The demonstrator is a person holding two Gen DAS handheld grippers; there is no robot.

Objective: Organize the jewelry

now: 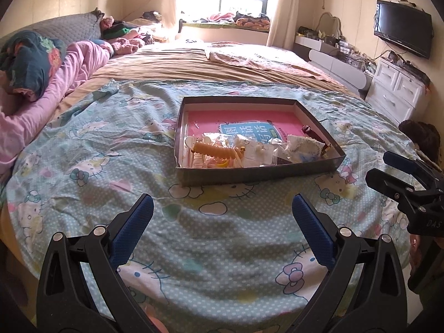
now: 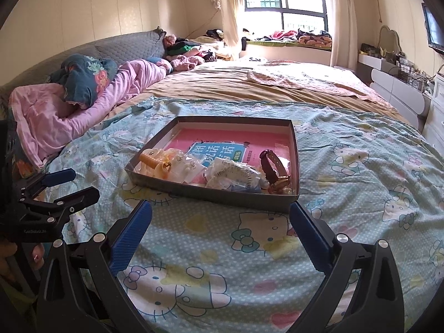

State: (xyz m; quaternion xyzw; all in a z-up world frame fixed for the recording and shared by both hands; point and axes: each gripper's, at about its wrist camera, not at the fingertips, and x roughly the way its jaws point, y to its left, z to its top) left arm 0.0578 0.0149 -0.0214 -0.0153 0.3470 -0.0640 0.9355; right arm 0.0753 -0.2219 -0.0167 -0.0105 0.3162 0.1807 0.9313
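Left wrist view: the box (image 1: 258, 172) sits on the bed (image 1: 111, 166), jewelry (image 1: 219, 152) heaped at its near wall, probably for reach. Both the left hand-held gripper (image 1: 222, 219) and the right hand-held gripper (image 2: 220, 227) hover short of it, jaws apart, holding nothing.

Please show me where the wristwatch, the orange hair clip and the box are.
wristwatch (image 2: 270, 166), right wrist view, on its dark strap.
orange hair clip (image 1: 213, 151), left wrist view, on its body.
box (image 1: 258, 173), left wrist view, on its near wall.
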